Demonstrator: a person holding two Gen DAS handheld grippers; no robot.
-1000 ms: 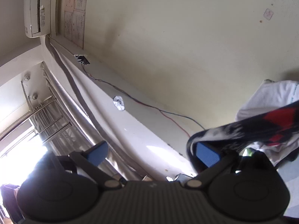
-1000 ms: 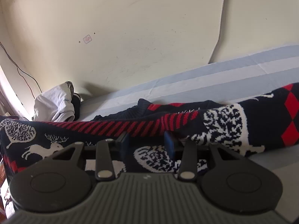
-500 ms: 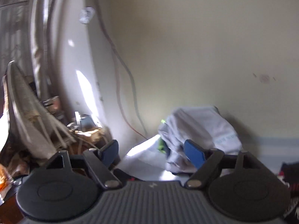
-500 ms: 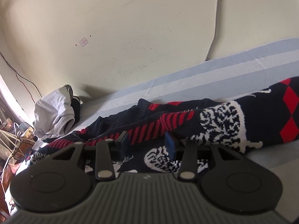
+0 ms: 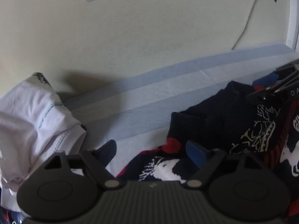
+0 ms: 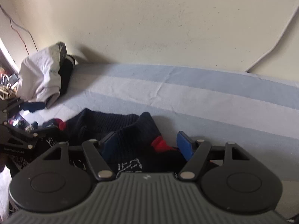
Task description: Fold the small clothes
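Sweater (image 6: 130, 130) in navy, red and white knit lying crumpled on striped blue bedsheet (image 6: 186, 93), right gripper (image 6: 147, 145) jaws opening astride its ribbed edge, unclamped, left gripper (image 5: 151, 149) jaws closing over another edge, not yet pinching.

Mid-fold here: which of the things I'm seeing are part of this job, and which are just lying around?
Part of the job:
- dark patterned sweater
- left gripper, jaws closing, over the sweater's edge
- right gripper, jaws opening, sweater between them
- striped bed sheet, the folding surface

Just lying about:
- white garment pile by the wall
- wall cable
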